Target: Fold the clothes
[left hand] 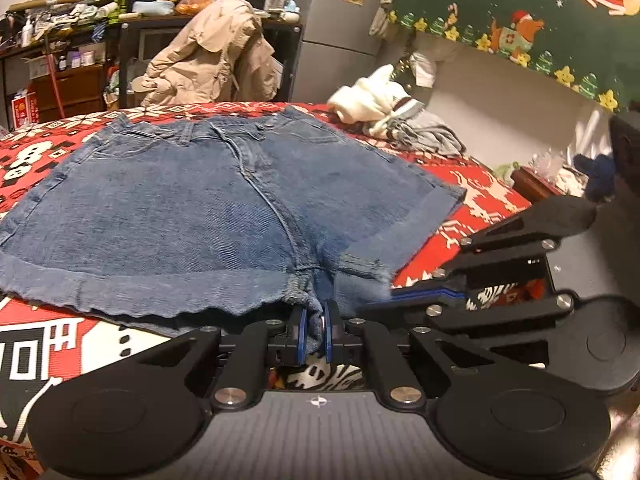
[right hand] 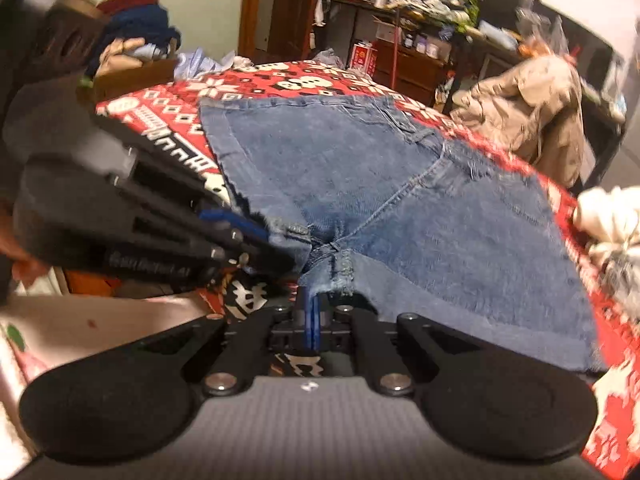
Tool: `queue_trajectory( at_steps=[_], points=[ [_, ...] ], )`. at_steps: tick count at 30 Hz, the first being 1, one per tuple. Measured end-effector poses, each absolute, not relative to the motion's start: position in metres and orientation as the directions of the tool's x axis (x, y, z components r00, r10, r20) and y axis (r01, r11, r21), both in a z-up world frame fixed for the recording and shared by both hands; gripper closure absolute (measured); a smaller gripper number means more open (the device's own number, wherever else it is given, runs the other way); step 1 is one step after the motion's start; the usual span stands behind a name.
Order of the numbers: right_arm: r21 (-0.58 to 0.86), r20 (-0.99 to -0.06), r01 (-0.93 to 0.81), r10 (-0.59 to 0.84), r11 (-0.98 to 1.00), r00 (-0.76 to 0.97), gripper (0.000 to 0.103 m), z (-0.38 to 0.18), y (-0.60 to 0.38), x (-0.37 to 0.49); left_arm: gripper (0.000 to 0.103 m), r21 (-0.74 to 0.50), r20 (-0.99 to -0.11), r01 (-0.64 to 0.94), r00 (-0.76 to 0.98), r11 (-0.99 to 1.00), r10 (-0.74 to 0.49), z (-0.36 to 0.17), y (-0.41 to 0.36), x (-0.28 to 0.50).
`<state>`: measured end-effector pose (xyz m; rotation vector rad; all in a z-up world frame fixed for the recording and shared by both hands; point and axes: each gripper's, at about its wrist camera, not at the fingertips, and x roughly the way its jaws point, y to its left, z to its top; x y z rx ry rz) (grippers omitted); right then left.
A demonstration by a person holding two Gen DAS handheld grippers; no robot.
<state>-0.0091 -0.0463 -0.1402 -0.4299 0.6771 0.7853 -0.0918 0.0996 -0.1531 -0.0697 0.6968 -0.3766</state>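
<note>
Blue denim shorts [left hand: 200, 208] lie flat on a red patterned blanket [left hand: 36, 152], waistband at the far side, cuffed leg hems towards me. My left gripper [left hand: 315, 330] is shut on the hem at the crotch, with denim pinched between its blue pads. The right gripper [left hand: 394, 294] comes in from the right, its tip at the near hem of the right leg, right next to the left one. In the right wrist view the shorts [right hand: 400, 200] spread ahead. There the right gripper [right hand: 312, 314] has its pads pressed together at the frayed hem, and the left gripper [right hand: 280, 248] holds the hem beside the crotch seam.
A pile of white and grey clothes [left hand: 384, 112] sits on the blanket at the far right of the shorts. A beige coat [left hand: 216, 56] hangs over a chair beyond the bed. Cluttered shelves [left hand: 72, 20] line the back wall. A wooden box of items [right hand: 132, 72] stands at the bed's corner.
</note>
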Motion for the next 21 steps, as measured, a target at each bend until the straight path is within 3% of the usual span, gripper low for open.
queue_trajectory(
  at_steps=[13, 16, 21],
  points=[
    [-0.060, -0.691, -0.759, 0.521, 0.649, 0.501, 0.100, -0.145, -0.047, -0.010, 0.100, -0.229, -0.627, 0.327, 0.671, 0.917, -0.395, -0.156, 0.105, -0.089],
    [-0.055, -0.690, -0.758, 0.524, 0.650, 0.499, 0.094, -0.145, -0.048, -0.011, 0.094, -0.219, -0.617, 0.335, 0.680, 0.916, -0.396, -0.153, 0.105, -0.093],
    [-0.020, -0.692, -0.744, 0.528, 0.668, 0.492, 0.089, -0.141, -0.063, -0.014, 0.071, -0.206, -0.611, 0.351, 0.683, 0.913, -0.400, -0.150, 0.101, -0.095]
  ],
)
